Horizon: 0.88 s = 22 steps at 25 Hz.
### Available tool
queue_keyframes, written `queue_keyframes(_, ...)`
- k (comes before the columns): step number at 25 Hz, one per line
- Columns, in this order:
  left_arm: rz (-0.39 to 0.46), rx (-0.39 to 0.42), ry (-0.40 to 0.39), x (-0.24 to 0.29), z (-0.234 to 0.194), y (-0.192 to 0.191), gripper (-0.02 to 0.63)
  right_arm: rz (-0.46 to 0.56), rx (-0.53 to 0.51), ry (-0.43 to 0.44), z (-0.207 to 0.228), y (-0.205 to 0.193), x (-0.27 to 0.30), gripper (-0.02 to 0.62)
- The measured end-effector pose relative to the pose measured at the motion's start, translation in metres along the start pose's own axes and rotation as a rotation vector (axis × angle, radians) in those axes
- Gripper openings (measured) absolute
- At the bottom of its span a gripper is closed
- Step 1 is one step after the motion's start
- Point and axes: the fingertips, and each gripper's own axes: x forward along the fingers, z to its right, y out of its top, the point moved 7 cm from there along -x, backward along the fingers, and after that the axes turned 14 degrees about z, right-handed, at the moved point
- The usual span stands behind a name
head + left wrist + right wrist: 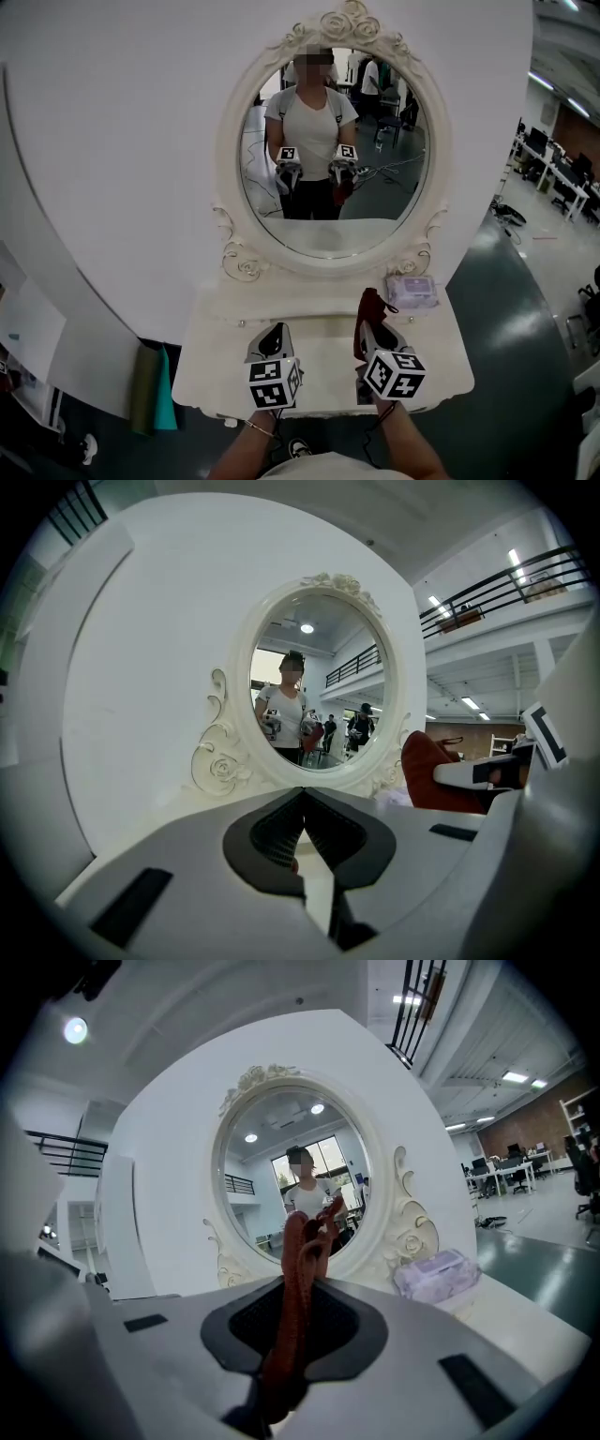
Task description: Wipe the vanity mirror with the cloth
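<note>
Head view: I stand square to the vanity mirror, an oval glass in a cream scrolled frame. It rises from the back of a pale vanity top. A lilac pack lies at the back right of that top, just beside the foot of the frame; I cannot tell what it holds. My forearms come up from the bottom edge, side by side. My left gripper and right gripper both point toward the glass and hang over the top, apart from the mirror. The red cloth sticks up from the right one. The bare top between the grippers and the frame is open.

Left gripper view: my left jaws meet at the tips, and I make out nothing held between them. The mirror is straight ahead, and the cloth shows off to the right.

Right gripper view: my right jaws are pinched on the cloth, which stands upright in a bunched fold, with the mirror behind it. The pack rests to the right by the frame.
</note>
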Motion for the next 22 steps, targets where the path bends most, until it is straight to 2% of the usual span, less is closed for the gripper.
queue_keyframes(12, -0.057, -0.091, 0.026, 0.042, -0.019, -0.028, 0.011, -0.084, -0.053, -0.002, 0.007, -0.013, 0.037, 0.063)
queue_keyframes(22, -0.015, -0.066, 0.081, 0.066, -0.021, -0.007, 0.011, -0.072, -0.057, 0.083, 0.01, 0.0, 0.077, 0.063)
